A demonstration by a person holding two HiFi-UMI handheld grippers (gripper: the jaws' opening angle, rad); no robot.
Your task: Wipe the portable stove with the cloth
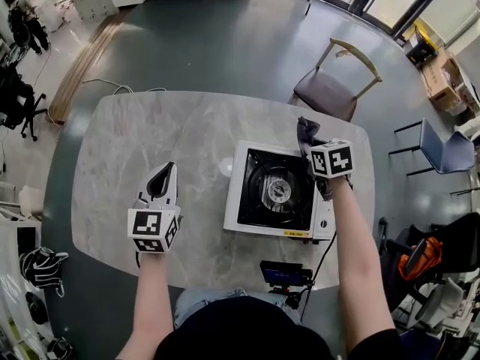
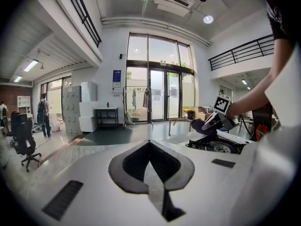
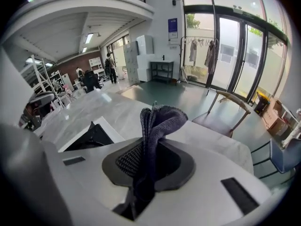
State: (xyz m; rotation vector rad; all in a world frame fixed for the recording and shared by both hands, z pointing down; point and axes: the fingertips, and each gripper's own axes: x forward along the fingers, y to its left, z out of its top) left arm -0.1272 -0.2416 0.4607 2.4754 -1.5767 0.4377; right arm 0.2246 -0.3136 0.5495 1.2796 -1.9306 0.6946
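1. Spreading across the middle of the head view, a grey marble-patterned worktop (image 1: 187,141) with rounded corners carries everything in the task.
2. A square white portable stove (image 1: 274,191) with a black burner well sits on the right half of the worktop, its front edge near the person.
3. A wooden-framed chair with a brown seat (image 1: 330,88) stands on the floor beyond the far right corner of the worktop, apart from it.
4. The left hand-held gripper (image 1: 161,182), white with a marker cube, is over bare worktop to the left of the stove, not touching it. In the left gripper view its jaws stand pressed together with nothing between them.
5. The right hand-held gripper (image 1: 313,150) is at the far right corner of the stove, pointing away from the person. Its jaws are clamped on the cloth.
6. A dark grey knitted cloth (image 3: 157,121) rises bunched and folded out of the right hand-held gripper's jaws. In the head view it lies over the stove's far right edge; whether it touches the stove I cannot tell.
7. A small black device with a screen (image 1: 285,274) sits at the near edge of the worktop, just in front of the stove.
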